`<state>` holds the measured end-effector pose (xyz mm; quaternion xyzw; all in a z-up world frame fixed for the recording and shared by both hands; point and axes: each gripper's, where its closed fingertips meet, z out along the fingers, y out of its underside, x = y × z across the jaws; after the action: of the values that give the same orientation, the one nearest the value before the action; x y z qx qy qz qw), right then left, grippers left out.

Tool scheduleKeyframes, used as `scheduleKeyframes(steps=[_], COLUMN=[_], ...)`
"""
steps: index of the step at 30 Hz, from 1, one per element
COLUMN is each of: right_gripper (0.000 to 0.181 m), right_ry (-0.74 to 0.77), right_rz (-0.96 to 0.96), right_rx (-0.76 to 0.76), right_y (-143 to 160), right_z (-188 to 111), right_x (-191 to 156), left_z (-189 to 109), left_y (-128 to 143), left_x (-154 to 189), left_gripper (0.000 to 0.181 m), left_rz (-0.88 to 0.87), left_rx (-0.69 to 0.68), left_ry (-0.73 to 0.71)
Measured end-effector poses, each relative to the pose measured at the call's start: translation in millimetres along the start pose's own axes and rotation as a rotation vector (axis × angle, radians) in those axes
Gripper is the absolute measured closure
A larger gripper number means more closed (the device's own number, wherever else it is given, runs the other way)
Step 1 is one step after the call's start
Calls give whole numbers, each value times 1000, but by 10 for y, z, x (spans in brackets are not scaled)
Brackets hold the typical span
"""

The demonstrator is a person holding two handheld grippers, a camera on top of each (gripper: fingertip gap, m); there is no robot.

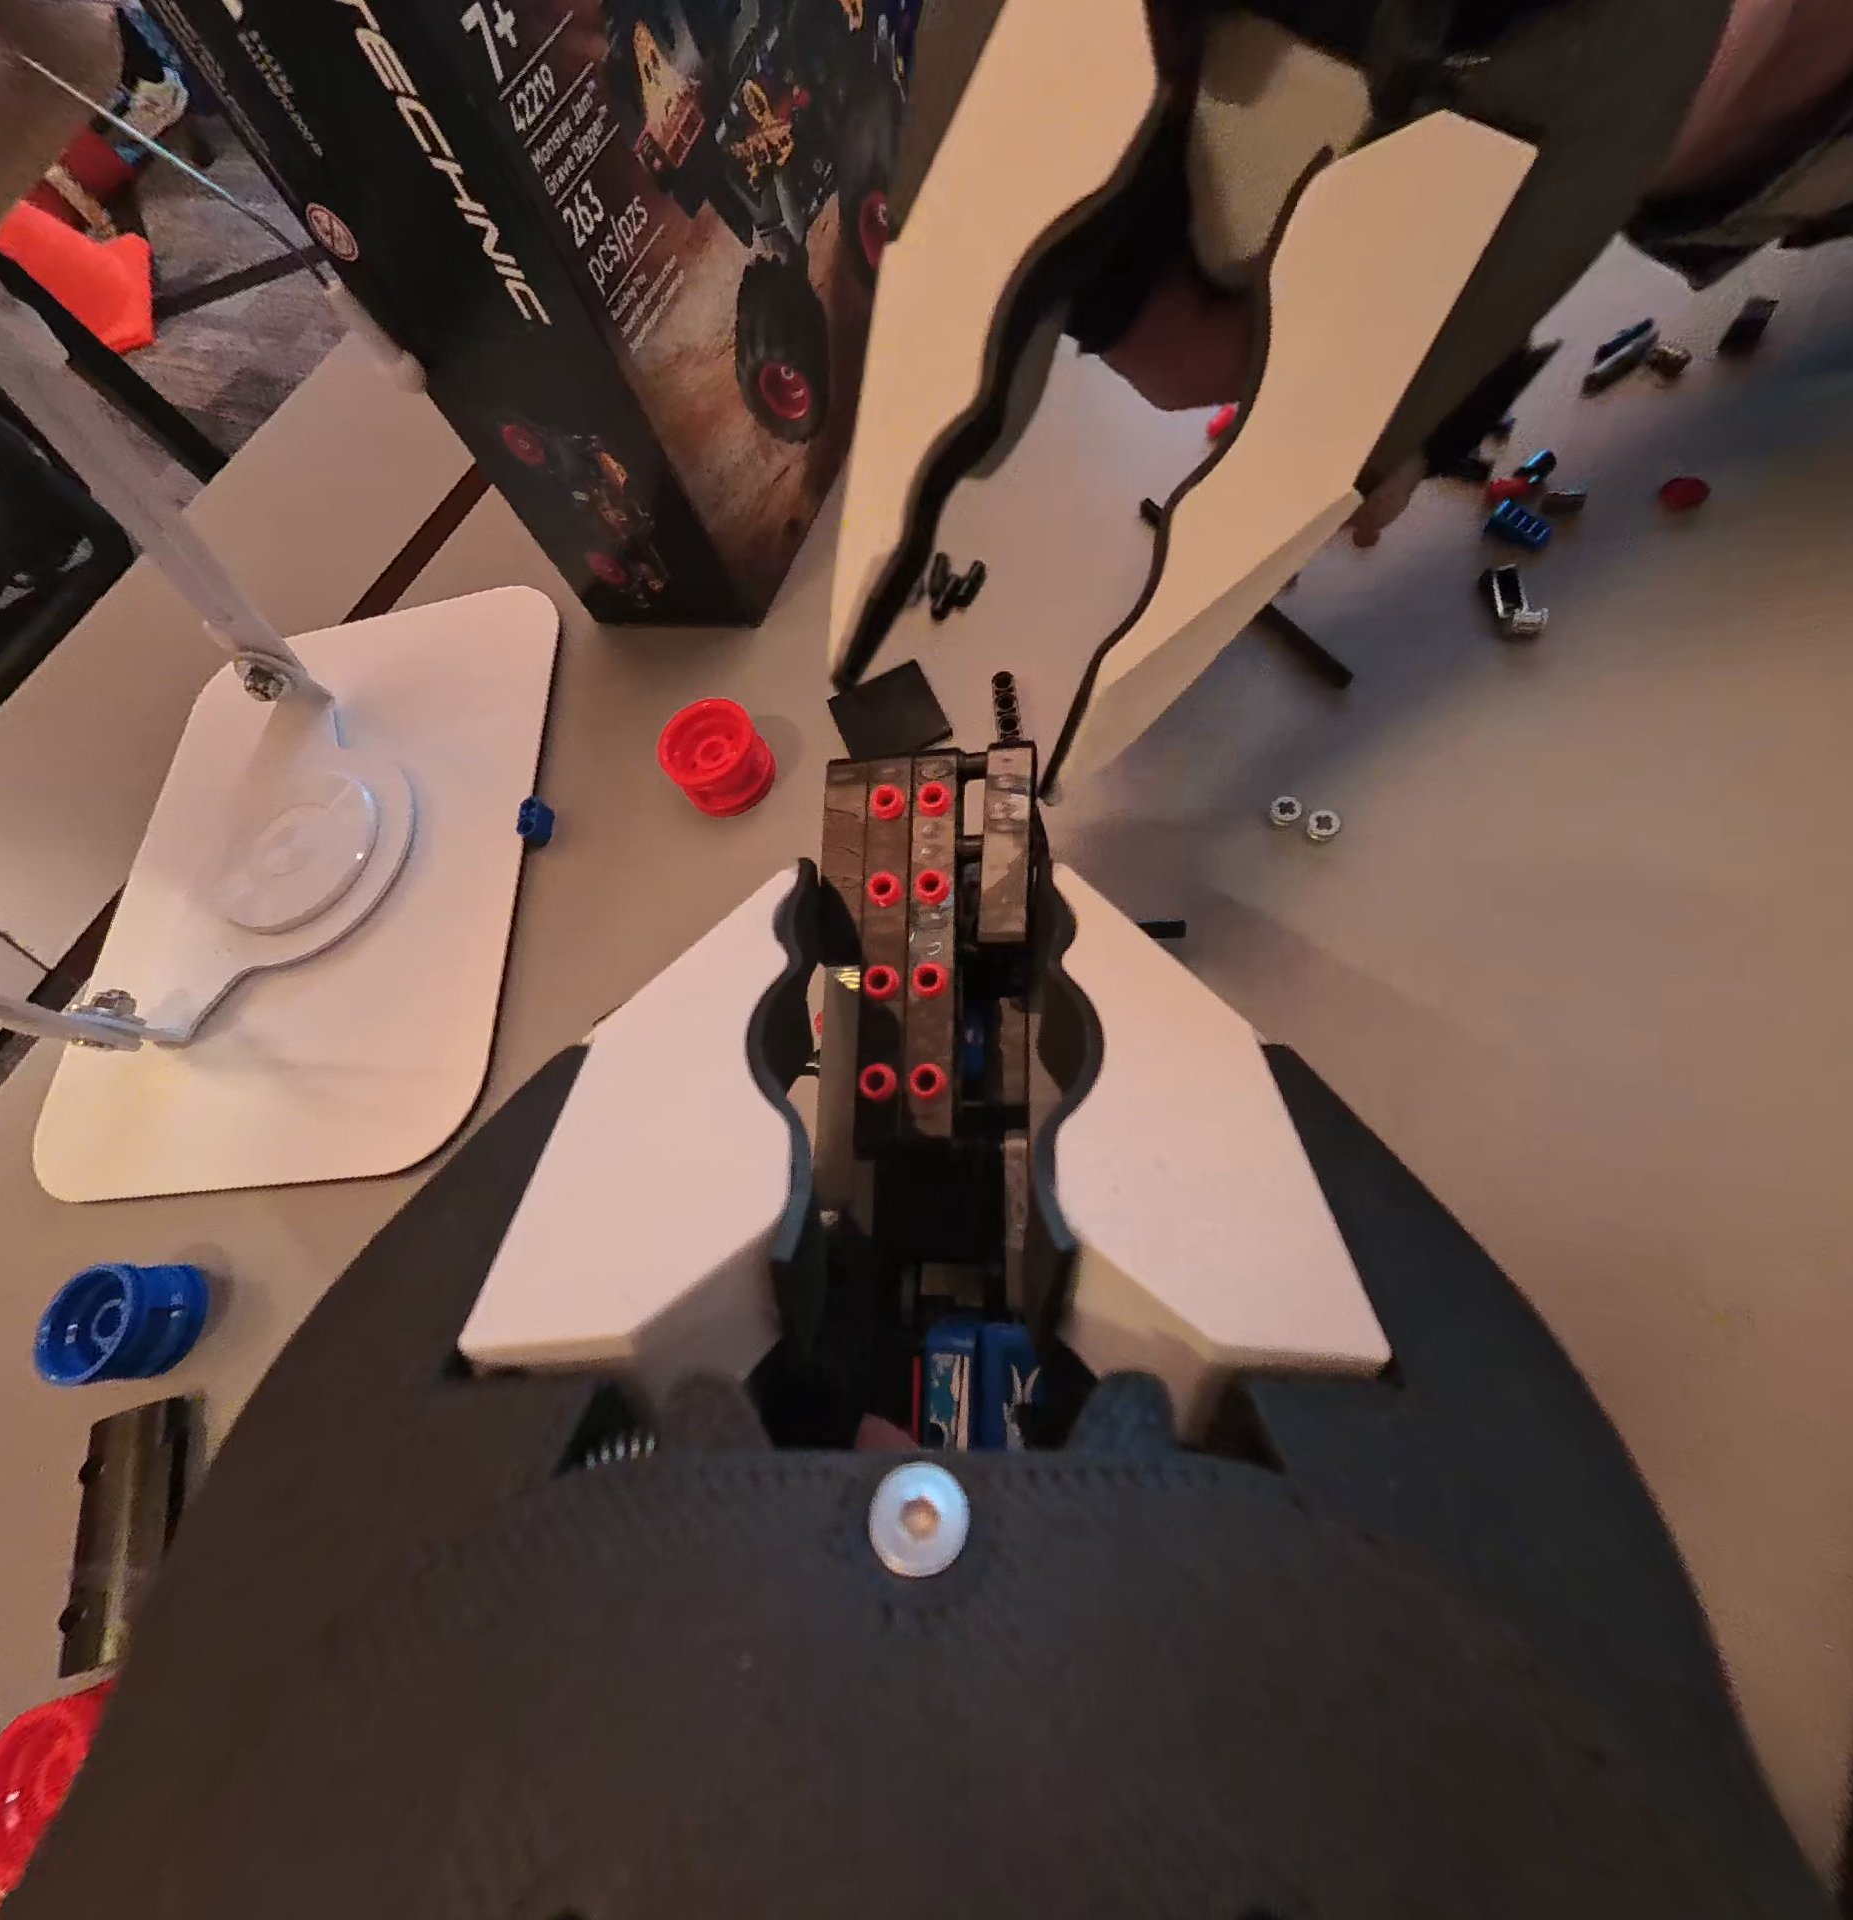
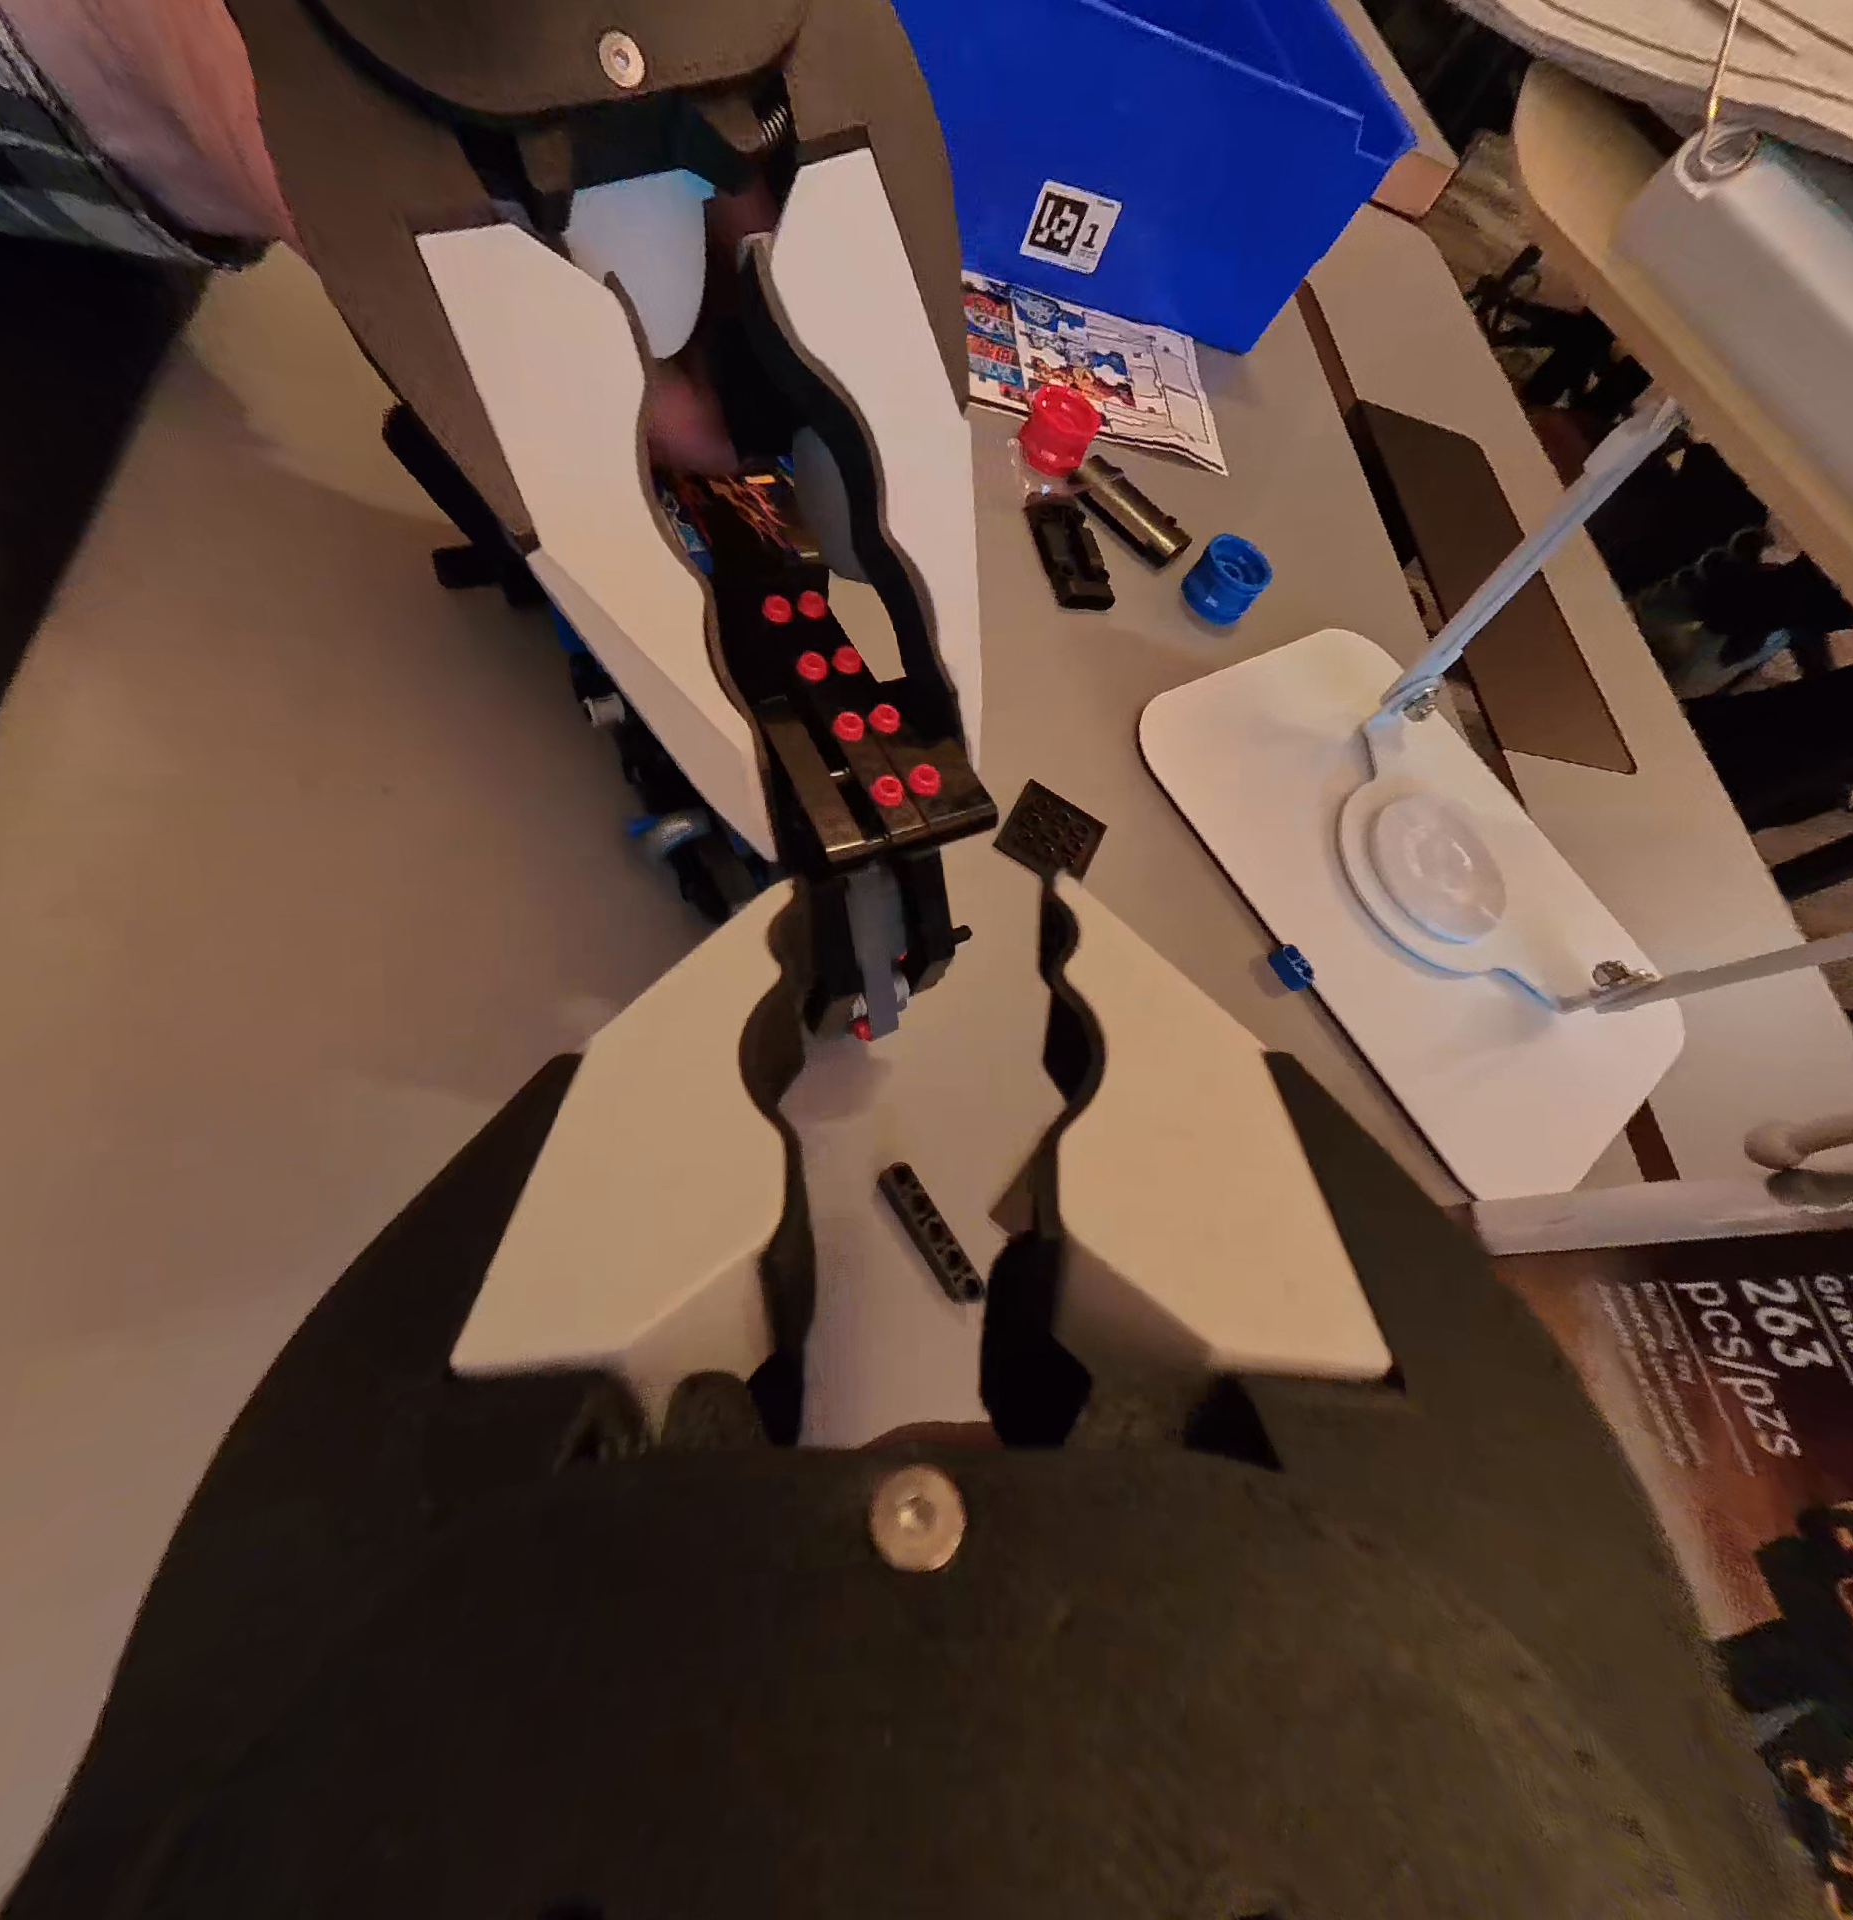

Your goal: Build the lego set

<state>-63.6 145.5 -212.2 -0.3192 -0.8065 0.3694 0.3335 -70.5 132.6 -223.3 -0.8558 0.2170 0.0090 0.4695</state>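
Between left tool (image 1: 927,925) fingers, black lego assy (image 1: 927,935) clamped, right tool (image 2: 917,935) wide apart, empty, tips near assy end.

- I see the black lego assembly (image 1: 927,956), two rows of red pins along its top, clamped lengthwise in my left gripper (image 1: 927,904).
- Black square plate (image 2: 1050,828): flat on the table, just beside the assembly's front end.
- Black holed beam (image 2: 930,1232): flat, near the assembly's front end.
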Motion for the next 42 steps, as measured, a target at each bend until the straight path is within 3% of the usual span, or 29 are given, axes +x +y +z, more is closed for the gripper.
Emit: scheduleKeyframes(steps=[1, 2, 5, 10, 19, 23, 30, 38, 42], right_gripper=[127, 126, 142, 145, 150, 145, 139, 141, 140], right_ry=[-26, -61, -131, -173, -153, -157, -157, -129, -136], right_rz=[20, 39, 61, 102, 74, 69, 43, 24, 14], right_rx=[-3, 8, 51, 83, 81, 63, 13, -44, -86], right_y=[6, -13, -83, -78, -85, -79, -40, -14, 3], right_z=[22, 48, 81, 76, 69, 9, 43, -12, -77], right_x=[-5, -30, -101, -123, -140, -128, -187, -185, -263], left_z=[1, 2, 4, 1, -10, -83, -176, -562, -823], left_y=[-1, -5, -11, -19, -16, 55, 120, 32, 233], left_x=[2, 12, 39, 62, 85, 93, 101, -69, -176], left_gripper=[142, 142, 142, 143, 147, 129, 127, 120, 120], left_rz=[4, 10, 26, 37, 41, 13, 16, -117, -162], left_rx=[0, 1, 0, 12, 6, -8, -17, 133, 107], left_ry=[-1, 2, 9, 33, 42, 59, 81, 116, 123])
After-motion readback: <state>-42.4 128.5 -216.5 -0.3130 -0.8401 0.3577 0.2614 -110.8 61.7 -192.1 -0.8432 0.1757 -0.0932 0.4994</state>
